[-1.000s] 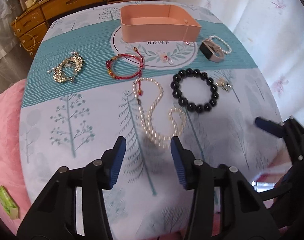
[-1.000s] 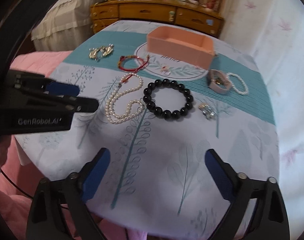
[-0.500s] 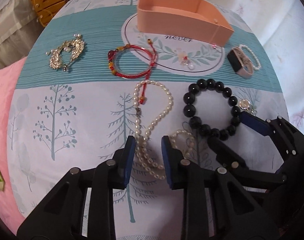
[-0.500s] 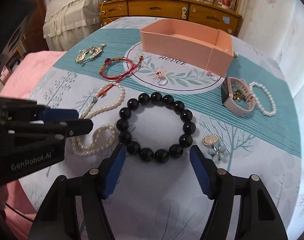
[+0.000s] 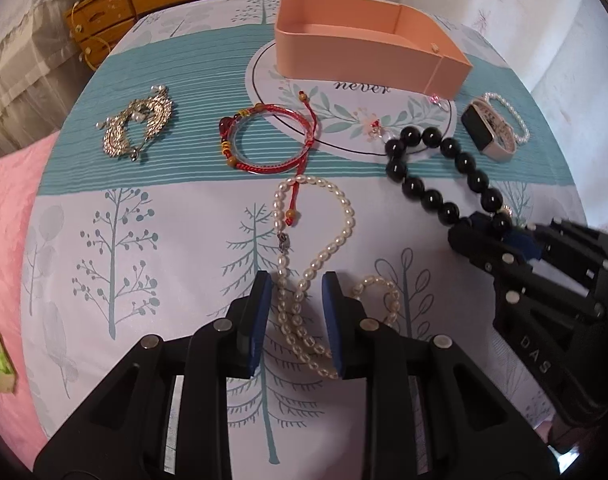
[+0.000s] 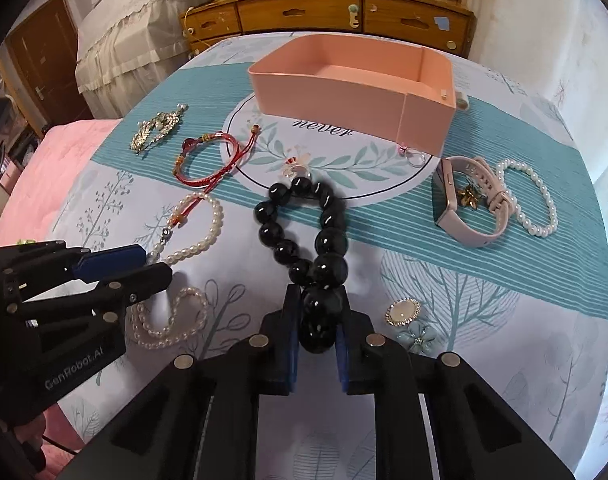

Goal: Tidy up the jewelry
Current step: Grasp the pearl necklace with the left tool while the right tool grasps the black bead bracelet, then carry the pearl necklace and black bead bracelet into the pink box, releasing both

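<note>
Pick-up step: right tool [image 6: 316, 332] is closing on the black bead bracelet [image 6: 304, 232], left tool [image 5: 295, 320] stands narrow astride the pearl necklace [image 5: 316, 256] at the near surface [image 5: 143, 280]; both next need lifting to the far pink box [image 6: 344, 92].

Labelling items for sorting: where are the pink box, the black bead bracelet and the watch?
pink box [image 6: 328, 92], right wrist view, front wall.
black bead bracelet [image 6: 331, 242], right wrist view, a right-side bead.
watch [image 6: 447, 196], right wrist view, case side.
</note>
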A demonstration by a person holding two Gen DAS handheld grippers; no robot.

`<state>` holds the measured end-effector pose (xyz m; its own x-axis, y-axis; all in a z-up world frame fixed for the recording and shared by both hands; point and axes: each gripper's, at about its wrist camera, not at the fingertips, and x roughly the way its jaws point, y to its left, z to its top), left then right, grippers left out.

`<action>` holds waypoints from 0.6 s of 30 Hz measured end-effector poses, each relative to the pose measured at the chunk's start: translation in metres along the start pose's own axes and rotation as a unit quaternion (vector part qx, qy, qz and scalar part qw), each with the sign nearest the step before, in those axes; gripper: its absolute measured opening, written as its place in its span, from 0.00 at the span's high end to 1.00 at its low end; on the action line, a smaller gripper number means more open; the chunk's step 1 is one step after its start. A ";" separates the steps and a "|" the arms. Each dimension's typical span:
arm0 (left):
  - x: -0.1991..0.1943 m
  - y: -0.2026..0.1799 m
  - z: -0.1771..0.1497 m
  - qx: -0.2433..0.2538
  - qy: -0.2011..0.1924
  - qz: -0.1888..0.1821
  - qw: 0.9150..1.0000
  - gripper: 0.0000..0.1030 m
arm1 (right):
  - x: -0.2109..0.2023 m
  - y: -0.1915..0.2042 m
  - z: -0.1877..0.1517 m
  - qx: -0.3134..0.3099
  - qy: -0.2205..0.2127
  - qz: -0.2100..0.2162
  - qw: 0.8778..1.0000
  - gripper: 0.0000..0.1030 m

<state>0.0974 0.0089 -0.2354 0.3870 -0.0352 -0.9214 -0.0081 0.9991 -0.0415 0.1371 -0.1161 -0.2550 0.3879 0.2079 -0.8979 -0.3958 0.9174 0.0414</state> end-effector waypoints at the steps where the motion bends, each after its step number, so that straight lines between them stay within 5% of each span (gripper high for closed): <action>1: -0.001 -0.001 -0.001 0.003 0.000 0.000 1.000 0.77 | 0.001 0.000 0.002 0.000 0.002 0.002 1.000 0.87; 5: -0.001 0.005 0.000 0.002 -0.001 0.005 1.000 0.92 | 0.002 -0.008 0.004 0.037 0.011 0.023 0.999 0.87; 11: -0.007 0.012 0.001 -0.006 -0.007 -0.009 1.000 1.00 | -0.010 -0.020 0.009 0.076 0.002 0.047 0.996 0.87; 18: -0.014 0.014 0.007 0.005 -0.001 -0.012 1.000 1.00 | -0.038 -0.024 0.023 0.087 -0.027 0.065 0.994 0.87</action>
<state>0.0981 0.0238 -0.2201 0.3890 -0.0586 -0.9194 0.0102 0.9982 -0.0593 0.1506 -0.1382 -0.2121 0.3893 0.3424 -0.8551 -0.2978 0.9253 0.2349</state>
